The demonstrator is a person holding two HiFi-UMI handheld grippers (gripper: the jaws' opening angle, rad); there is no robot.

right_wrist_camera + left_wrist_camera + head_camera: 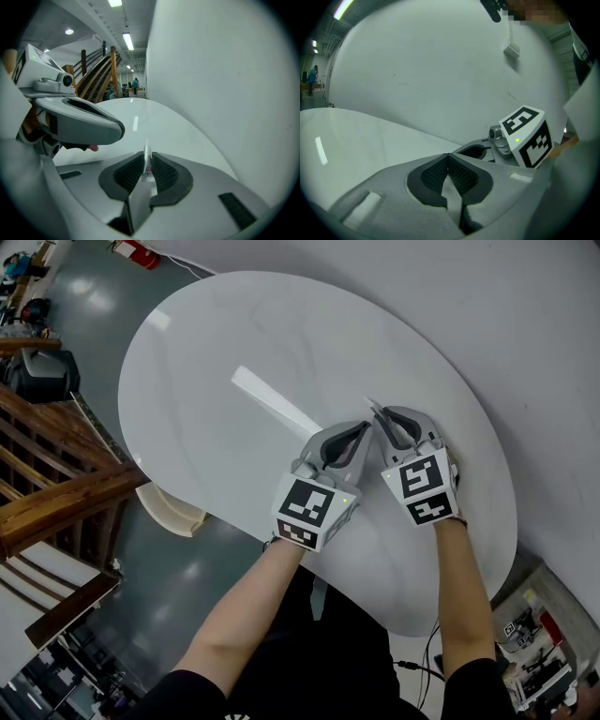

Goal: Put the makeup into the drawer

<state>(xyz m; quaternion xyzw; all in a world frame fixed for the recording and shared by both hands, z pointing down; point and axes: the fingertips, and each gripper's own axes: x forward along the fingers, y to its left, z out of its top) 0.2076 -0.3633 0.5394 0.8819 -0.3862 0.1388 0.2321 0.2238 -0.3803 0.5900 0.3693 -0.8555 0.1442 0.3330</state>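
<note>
A thin silvery makeup tube (147,165) with pink print stands pinched between the pads of my right gripper (147,157); its tip pokes out past the jaws (373,406). The right gripper (380,415) hovers over the right part of the white round table (234,334). Close to its left is my left gripper (364,427), the two nearly touching at the tips. The left gripper (449,157) has its jaws together with nothing between them. No drawer shows in any view.
A white wall (525,352) runs along the table's far and right side. Wooden stair rails (56,493) stand at the left, with a white seat (173,507) tucked under the table's edge. A cable (422,667) lies on the floor near the person's right arm.
</note>
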